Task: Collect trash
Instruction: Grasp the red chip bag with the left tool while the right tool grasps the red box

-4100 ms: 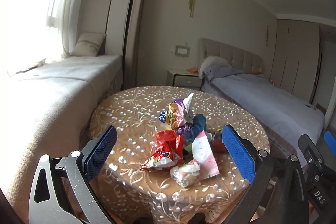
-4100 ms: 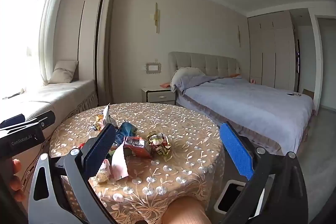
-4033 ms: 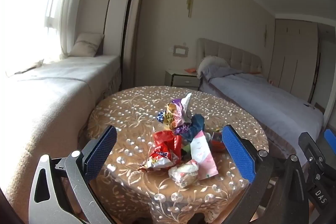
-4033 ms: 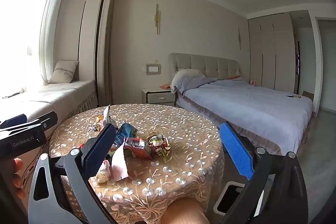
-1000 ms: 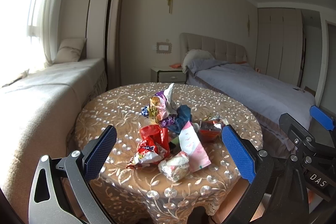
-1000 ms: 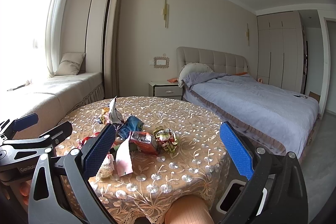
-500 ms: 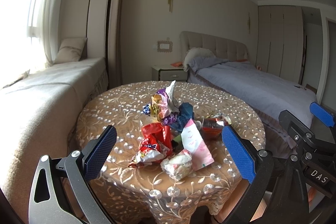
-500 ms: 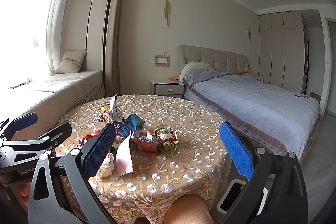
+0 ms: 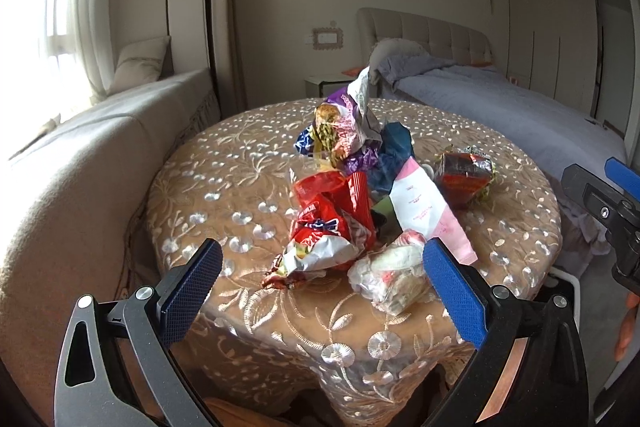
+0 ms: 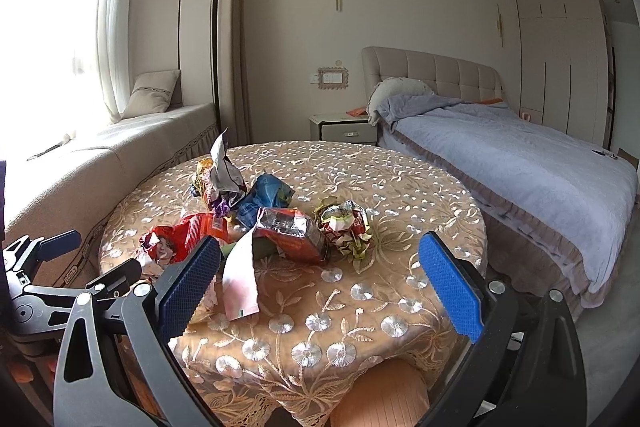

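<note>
A: Where is the trash?

B: Heaped near the middle of the round worktop (image 9: 224, 163), which wears a tan embroidered cloth. A red snack bag (image 9: 332, 223) lies at the front of the heap, with a clear crumpled wrapper (image 9: 390, 277) just beside it at the near edge. A pink-and-white packet (image 9: 424, 211) leans behind those, and a purple wrapper (image 9: 344, 129) stands tallest at the back, touching a blue bag (image 9: 394, 155).

A: Anything apart from the pile?

B: A dark red foil pack (image 10: 290, 233) lies to the right side, and a crumpled green-and-red wrapper (image 10: 344, 223) sits just beside it.

A: And the tools?

B: The left gripper (image 9: 318, 291) hovers before the near edge, its blue-padded fingers (image 9: 190, 293) spread wide and holding nothing. The right gripper (image 10: 318, 287) hangs off to the right, fingers (image 10: 450, 287) equally wide and empty. Neither touches any trash.

A: Around the worktop?

B: A bed (image 10: 520, 167) with a grey-blue cover at right, a window seat (image 10: 120, 143) at left.
</note>
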A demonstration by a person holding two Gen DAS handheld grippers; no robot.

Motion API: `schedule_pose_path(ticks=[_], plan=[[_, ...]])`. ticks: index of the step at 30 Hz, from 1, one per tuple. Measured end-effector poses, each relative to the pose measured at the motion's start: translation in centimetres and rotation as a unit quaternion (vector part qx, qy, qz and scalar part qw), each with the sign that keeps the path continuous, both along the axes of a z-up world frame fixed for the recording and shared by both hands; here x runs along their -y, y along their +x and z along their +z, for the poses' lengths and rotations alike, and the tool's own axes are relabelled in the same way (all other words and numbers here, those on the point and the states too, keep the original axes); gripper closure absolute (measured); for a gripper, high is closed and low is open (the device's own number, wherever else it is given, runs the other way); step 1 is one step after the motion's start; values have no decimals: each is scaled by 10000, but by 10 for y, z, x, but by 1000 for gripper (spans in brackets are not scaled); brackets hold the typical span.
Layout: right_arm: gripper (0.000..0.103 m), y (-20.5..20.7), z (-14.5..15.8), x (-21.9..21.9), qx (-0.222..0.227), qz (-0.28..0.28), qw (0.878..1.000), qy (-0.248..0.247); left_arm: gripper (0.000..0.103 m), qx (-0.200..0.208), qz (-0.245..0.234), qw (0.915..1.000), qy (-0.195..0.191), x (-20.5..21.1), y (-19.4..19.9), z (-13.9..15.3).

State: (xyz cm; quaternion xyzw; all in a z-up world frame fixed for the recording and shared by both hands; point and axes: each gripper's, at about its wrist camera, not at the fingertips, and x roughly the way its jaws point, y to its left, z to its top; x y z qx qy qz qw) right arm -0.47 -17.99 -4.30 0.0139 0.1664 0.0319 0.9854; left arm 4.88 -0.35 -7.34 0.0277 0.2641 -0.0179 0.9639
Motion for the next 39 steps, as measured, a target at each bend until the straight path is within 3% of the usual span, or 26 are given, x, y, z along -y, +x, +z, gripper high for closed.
schedule_pose_path(ticks=[5,12,17,19,21,25,32,39], plan=[[4,23,-13,-4,-139,151,9996,-210,5,-341,45,9989,-303,-12,24,-8],[4,68,-28,-11,-141,468,9962,-717,5,-612,264,9977,-81,-14,63,-18],[4,104,-37,-15,-239,840,9906,-1052,5,-718,-161,9962,-473,-21,77,-22],[13,117,-40,-14,-376,1067,9887,-980,6,-828,-313,9933,-748,-25,83,-24],[49,128,-45,-14,-646,1324,9858,-804,10,-911,-437,9900,-989,-25,88,-27],[52,132,-53,-15,-678,1354,9854,-779,39,-1046,-578,9857,-1184,-18,98,-38],[53,118,-43,0,-427,1332,9893,-417,44,-787,-331,9913,-1000,-10,86,-25],[53,93,-11,23,18,1293,9915,-131,44,-209,-183,9978,-599,0,58,23]])
